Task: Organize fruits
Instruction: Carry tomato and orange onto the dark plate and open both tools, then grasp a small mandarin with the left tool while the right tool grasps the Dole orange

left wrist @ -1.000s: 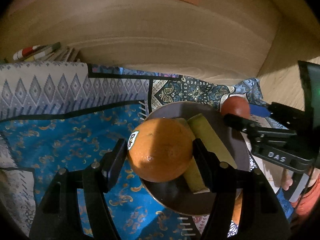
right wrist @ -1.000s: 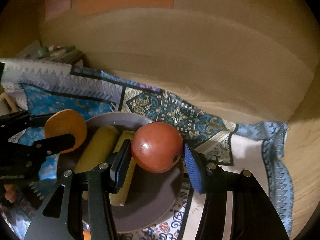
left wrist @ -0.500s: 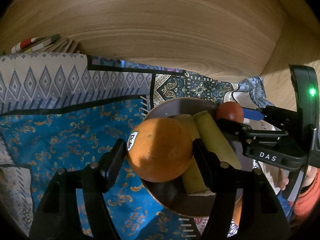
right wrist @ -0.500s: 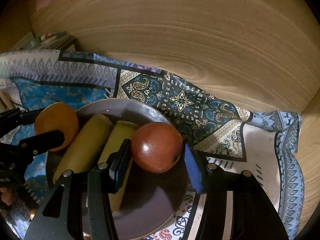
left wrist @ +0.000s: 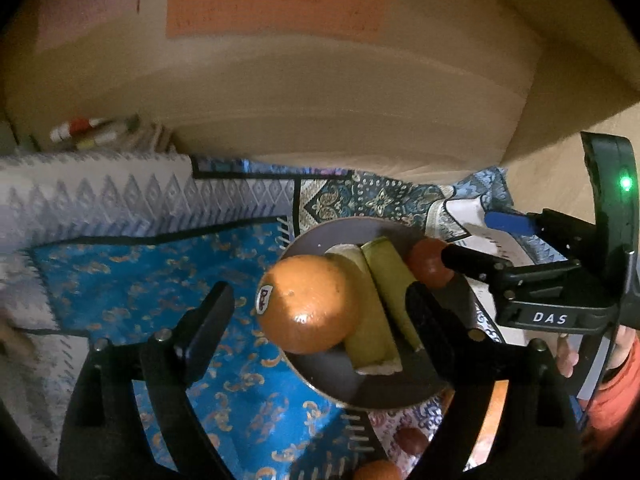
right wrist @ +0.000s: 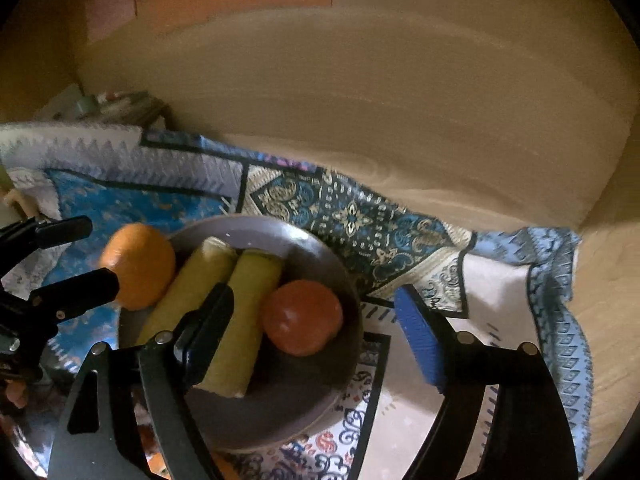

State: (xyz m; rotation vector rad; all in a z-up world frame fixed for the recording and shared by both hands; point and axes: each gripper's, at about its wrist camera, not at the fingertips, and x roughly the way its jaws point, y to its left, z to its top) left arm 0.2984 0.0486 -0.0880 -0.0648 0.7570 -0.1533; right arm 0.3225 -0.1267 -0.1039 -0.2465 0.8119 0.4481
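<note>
A dark round plate (left wrist: 320,376) (right wrist: 320,252) lies on a patterned blue cloth. It holds two yellow-green banana pieces (left wrist: 376,312) (right wrist: 224,304), an orange (left wrist: 308,304) (right wrist: 138,266) at its left rim and a red tomato (left wrist: 426,268) (right wrist: 302,318) at its right side. My left gripper (left wrist: 320,312) is open, its fingers apart from the orange between them. My right gripper (right wrist: 314,320) is open, its fingers wide on either side of the tomato, which rests on the plate.
A wooden wall (right wrist: 400,100) stands close behind the cloth (left wrist: 152,280). Books and pens (left wrist: 92,132) lie at the far left. More small fruits (left wrist: 408,440) lie on the cloth in front of the plate. A hand in an orange sleeve (left wrist: 616,380) shows at right.
Both grippers opened. The orange and the tomato were let go and now rest on the plate. Both grippers drew back a little.
</note>
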